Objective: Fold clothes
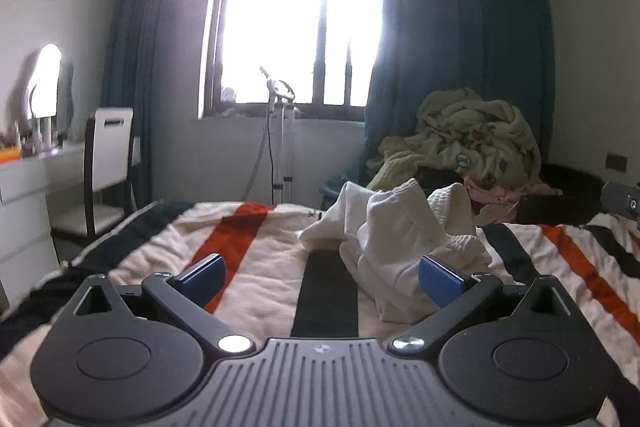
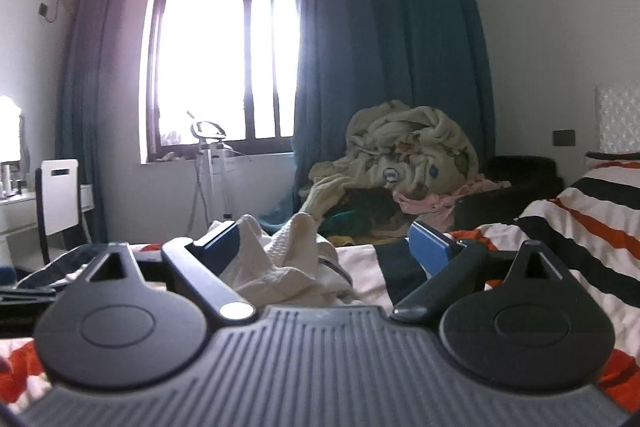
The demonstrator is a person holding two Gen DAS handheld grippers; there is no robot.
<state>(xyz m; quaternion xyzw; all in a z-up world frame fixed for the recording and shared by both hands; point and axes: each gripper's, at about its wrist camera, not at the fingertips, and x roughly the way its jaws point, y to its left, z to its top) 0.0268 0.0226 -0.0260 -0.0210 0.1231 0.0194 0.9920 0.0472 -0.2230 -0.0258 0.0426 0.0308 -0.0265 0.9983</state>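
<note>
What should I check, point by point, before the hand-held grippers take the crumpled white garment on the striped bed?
1. Left hand-held gripper open: ok, blue pads wide apart, nothing between them.
2. Right hand-held gripper open: ok.
3. White garment within reach: ok, it lies just ahead of both, toward the left one's right pad.
4. Garment flat for folding: not ok, it is bunched up in a heap.
5. Garment edges or sleeves found: cannot tell, the folds hide them.
6. Free space on striped blanket to spread it: ok, bare area beside the garment.

A white garment [image 1: 400, 239] [image 2: 288, 259] lies crumpled in a peaked heap — unfolded — on the striped bedspread [image 1: 248, 267].
</note>
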